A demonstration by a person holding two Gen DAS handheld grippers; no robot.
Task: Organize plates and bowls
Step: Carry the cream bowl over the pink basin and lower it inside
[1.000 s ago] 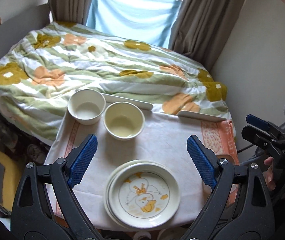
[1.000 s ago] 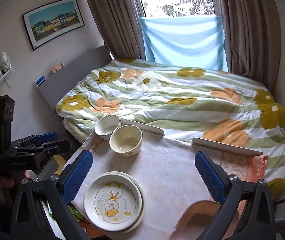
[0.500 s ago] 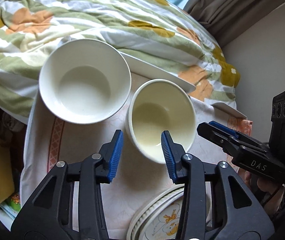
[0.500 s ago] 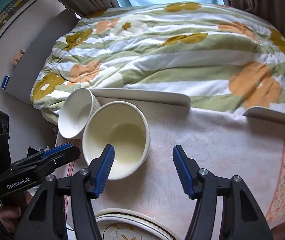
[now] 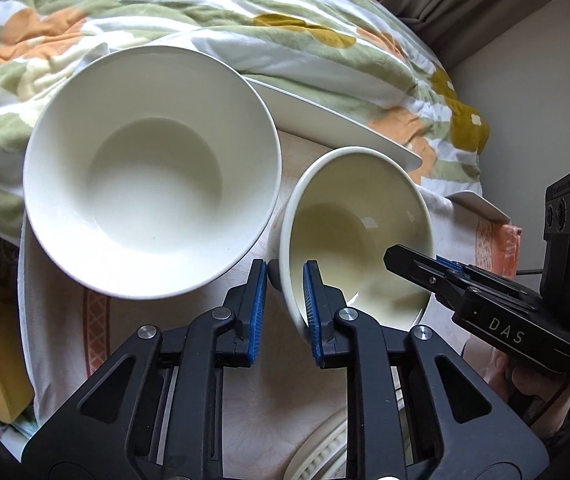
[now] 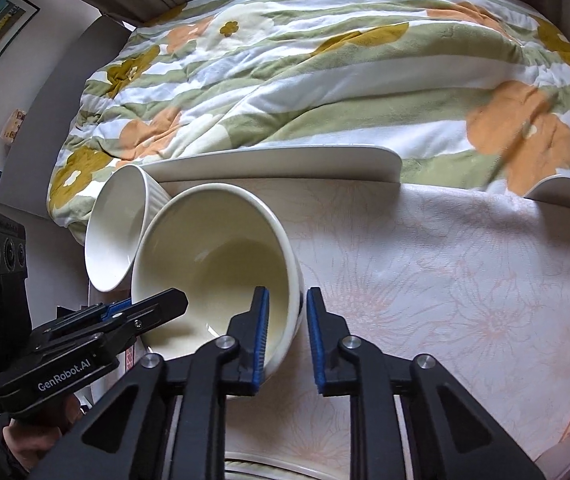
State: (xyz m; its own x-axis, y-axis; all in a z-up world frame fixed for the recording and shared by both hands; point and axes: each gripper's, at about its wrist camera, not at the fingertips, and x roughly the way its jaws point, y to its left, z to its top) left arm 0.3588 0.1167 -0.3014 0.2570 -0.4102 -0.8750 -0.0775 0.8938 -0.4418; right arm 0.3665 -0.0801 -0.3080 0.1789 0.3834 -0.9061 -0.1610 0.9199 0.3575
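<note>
- I grip the cream bowl (image 5: 359, 232) from both sides: my left gripper (image 5: 284, 312) is closing on its near rim, and my right gripper (image 6: 287, 332) is shut on the opposite rim.
- The cream bowl sits just beside the white bowl (image 5: 151, 168), on the tablecloth (image 6: 465, 280).
- Next, I think, I must lift it evenly and nest it into the white bowl.

Legible text, two items. "DAS" in pale capitals on the black body of the right gripper (image 5: 417, 266), left wrist view. "GenRobot.AI" in white on the black body of the left gripper (image 6: 165, 300), right wrist view; a small label near it is too small to read.
</note>
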